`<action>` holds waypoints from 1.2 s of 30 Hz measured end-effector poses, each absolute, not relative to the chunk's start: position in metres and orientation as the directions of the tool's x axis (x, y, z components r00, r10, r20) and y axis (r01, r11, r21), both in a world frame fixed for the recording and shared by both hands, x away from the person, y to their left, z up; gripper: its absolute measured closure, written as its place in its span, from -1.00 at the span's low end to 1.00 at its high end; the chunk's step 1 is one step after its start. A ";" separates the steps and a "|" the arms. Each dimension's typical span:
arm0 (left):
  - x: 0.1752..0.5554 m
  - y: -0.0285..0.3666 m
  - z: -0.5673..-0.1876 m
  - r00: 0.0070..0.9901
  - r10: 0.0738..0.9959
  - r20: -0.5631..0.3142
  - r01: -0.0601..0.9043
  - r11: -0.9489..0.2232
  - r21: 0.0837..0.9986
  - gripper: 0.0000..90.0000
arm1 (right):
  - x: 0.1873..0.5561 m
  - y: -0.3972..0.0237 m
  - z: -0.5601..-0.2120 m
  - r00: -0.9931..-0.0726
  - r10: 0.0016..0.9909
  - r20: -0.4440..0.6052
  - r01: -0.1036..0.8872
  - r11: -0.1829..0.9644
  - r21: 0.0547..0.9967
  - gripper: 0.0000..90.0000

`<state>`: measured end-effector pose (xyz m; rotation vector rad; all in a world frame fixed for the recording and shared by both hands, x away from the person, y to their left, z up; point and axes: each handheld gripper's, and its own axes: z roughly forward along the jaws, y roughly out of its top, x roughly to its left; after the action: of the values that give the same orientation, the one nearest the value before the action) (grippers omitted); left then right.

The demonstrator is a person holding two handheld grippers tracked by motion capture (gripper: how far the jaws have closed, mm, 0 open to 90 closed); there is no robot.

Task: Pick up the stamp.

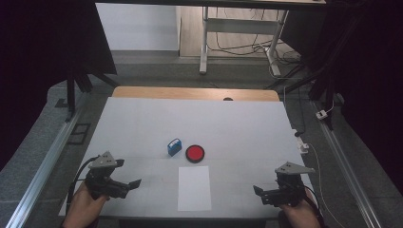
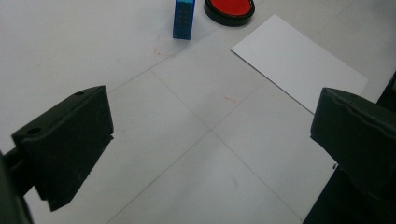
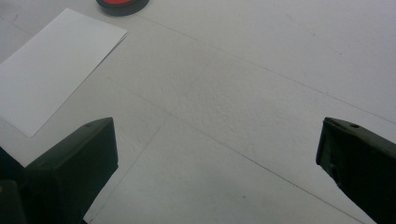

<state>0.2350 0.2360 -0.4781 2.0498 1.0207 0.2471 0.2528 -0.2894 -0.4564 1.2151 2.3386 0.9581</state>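
Note:
A small blue block [image 1: 174,147] [image 2: 183,18] stands near the middle of the white table [image 1: 142,123], and a red disc with a black rim [image 1: 195,153] [image 2: 229,10] [image 3: 123,4] lies just right of it. In front of both lies a white sheet of paper [image 1: 194,188] [image 2: 299,62] [image 3: 51,65]. My left gripper [image 1: 129,186] [image 2: 210,144] hovers open at the front left, jaws wide apart and pointing toward the paper. At the front right my right gripper [image 1: 259,194] [image 3: 219,163] is open too, with bare table between its jaws.
The table's far edge is a wooden strip [image 1: 195,93]. Metal rails [image 1: 43,166] run along the floor on both sides. A desk frame [image 1: 204,42] and cables [image 1: 285,57] stand beyond the table.

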 end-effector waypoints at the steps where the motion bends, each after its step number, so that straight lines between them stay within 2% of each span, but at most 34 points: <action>1: 0.237 0.235 -0.478 0.653 0.737 -0.172 0.580 -0.341 0.740 -1.00 | 0.253 -0.289 -0.456 -0.580 0.815 0.011 0.589 0.409 0.697 -1.00; 13: 0.261 0.224 -0.479 0.654 0.746 -0.123 0.578 -0.388 0.718 -1.00 | 0.253 -0.288 -0.457 -0.581 0.814 0.012 0.591 0.411 0.694 -1.00; 36: 0.308 0.201 -0.481 0.672 0.733 -0.099 0.560 -0.417 0.716 -1.00 | 0.253 -0.288 -0.457 -0.583 0.812 0.010 0.594 0.418 0.687 -1.00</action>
<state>0.3083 0.2005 -0.4810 2.1328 0.9924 0.2952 0.2530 -0.2876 -0.4572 1.2127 2.3530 0.9440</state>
